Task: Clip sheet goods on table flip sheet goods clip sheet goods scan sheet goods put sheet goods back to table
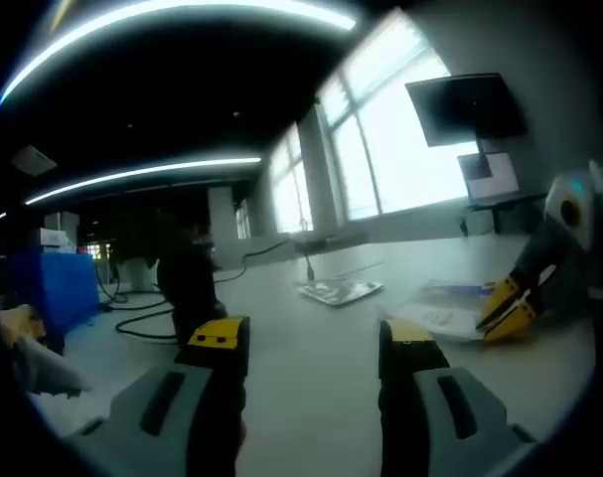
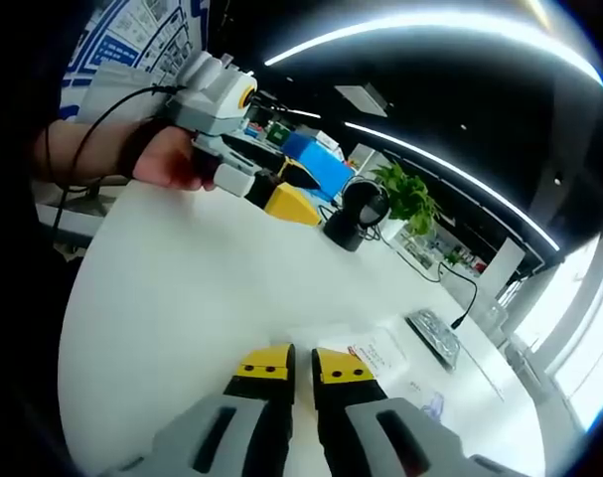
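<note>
My right gripper (image 2: pixel 302 369) has its jaws clenched on the near edge of the white printed sheet packet (image 2: pixel 388 360) lying flat on the white counter (image 2: pixel 182 298). My left gripper (image 1: pixel 311 343) hangs released, well left of that packet.

White table (image 2: pixel 182 298); white sheet goods (image 2: pixel 385 356) with blue print — yellow-tipped grey left gripper (image 1: pixel 311 343).

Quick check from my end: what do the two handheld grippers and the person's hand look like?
Both grippers have grey jaw arms with dark slots, black fronts and yellow tip pads. The left gripper also shows in the right gripper view with a white-grey body, an orange round spot and a black cable running off it. A dark strap crosses the hand. The right gripper looks the same.
</note>
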{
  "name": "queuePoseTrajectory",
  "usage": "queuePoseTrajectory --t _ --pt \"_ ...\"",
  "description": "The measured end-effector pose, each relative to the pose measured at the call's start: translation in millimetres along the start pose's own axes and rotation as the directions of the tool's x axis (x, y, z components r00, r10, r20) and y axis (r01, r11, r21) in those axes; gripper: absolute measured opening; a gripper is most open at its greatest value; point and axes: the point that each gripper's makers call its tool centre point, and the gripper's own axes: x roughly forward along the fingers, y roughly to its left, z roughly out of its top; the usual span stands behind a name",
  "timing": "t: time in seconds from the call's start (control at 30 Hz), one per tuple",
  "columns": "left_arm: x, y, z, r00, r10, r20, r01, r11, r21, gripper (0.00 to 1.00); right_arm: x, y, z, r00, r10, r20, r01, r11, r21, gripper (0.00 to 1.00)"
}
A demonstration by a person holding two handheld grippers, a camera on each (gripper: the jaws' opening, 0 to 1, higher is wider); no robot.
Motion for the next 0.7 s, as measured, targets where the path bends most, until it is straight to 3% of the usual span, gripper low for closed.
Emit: queuePoseTrajectory --t 0.53,0.7 --pt "0.0 0.4 -0.7 1.000 0.001 -0.002 -0.001 1.000 0.002 0.45 -17.2 -1.3 3.6 0.999 -0.016 0.037 0.013 0.997 0.074 0.00" --pt "0.3 0.1 -0.7 1.000 -0.001 -0.003 0.001 1.000 0.003 0.45 -22.1 6.5 3.5 0.998 -0.023 0.065 0.028 0.996 -0.082 0.00"
